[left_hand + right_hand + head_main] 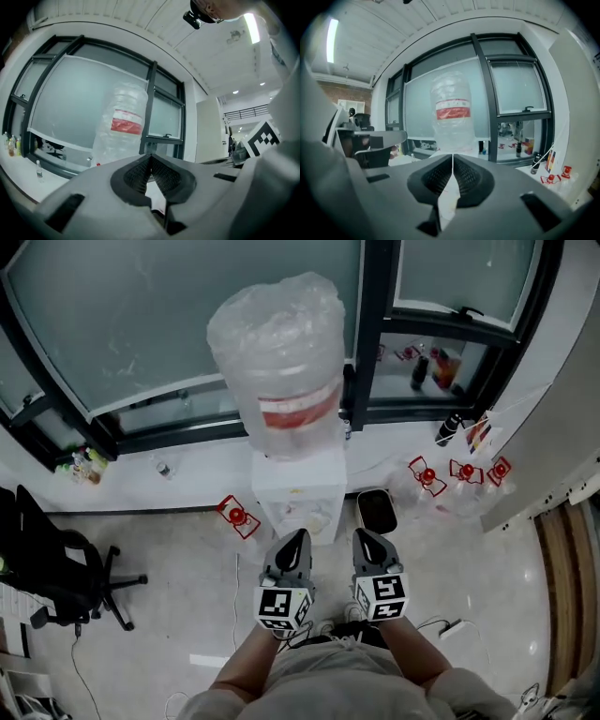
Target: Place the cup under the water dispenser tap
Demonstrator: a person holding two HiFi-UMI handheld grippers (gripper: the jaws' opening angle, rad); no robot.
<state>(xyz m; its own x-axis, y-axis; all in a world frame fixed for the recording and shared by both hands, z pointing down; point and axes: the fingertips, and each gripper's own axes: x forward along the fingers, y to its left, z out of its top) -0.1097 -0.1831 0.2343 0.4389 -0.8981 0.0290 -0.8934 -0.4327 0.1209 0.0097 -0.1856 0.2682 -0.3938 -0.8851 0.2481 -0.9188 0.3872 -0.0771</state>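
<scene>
A white water dispenser [295,491] stands against the window wall, with a big clear bottle [277,357] with a red label on top. No cup shows in any view. My left gripper [297,542] and right gripper [365,538] are held side by side just in front of the dispenser, pointing at it. Both are shut with nothing between the jaws. In the left gripper view the left gripper [150,160] faces the bottle [123,125]. In the right gripper view the right gripper [453,159] also faces the bottle [453,112], pads touching.
A black bin [377,510] stands right of the dispenser. Red-and-white tags [237,516] lie on the floor on both sides. An office chair [56,568] is at the left. Bottles [448,427] sit on the window ledge. A white power strip [457,627] lies at right.
</scene>
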